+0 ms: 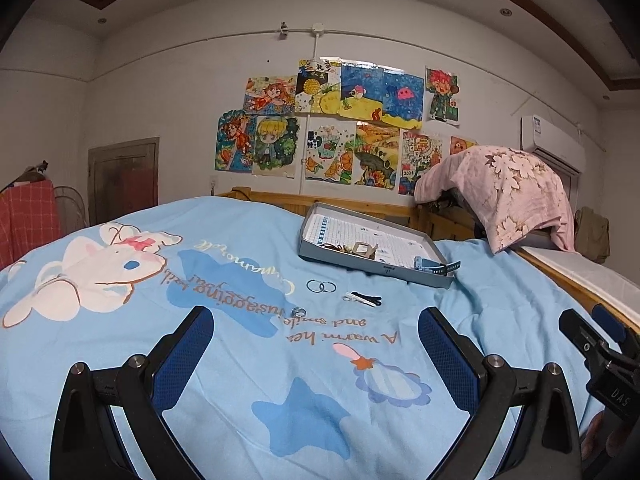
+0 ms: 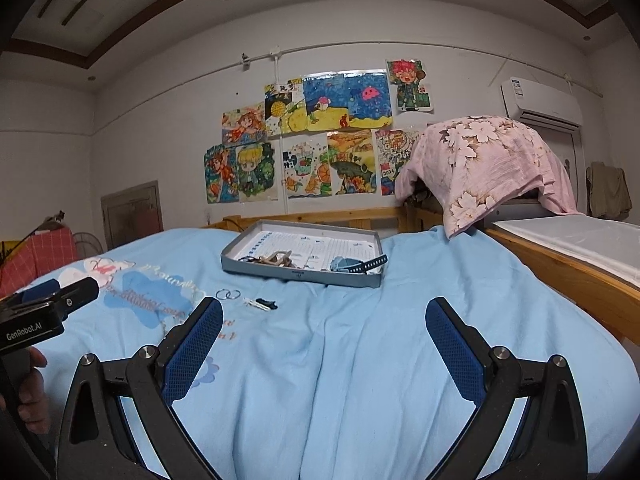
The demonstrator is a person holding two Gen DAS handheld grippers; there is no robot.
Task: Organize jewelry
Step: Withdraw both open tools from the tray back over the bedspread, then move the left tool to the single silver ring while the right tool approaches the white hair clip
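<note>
One grey tray [image 1: 376, 266] sits on the bed [image 1: 240, 360], holding a small heap of jewelry [image 1: 352, 249] too tangled to count and one blue strap [image 1: 438, 267] that hangs over its near rim. On the sheet just in front of the tray lie two linked rings [image 1: 321, 285], one band ring [image 1: 298, 312] nearer the left claw [image 1: 316, 344], and one small cluster of dark and pale clips [image 1: 363, 299]. Both claws hover over the bed with jaws wide apart and nothing between them; the right claw [image 2: 324, 336] is well to the right of the loose pieces. A pink floral cloth [image 1: 504, 196] drapes something beyond the tray, and drawings [image 1: 340, 128] cover the wall.
</note>
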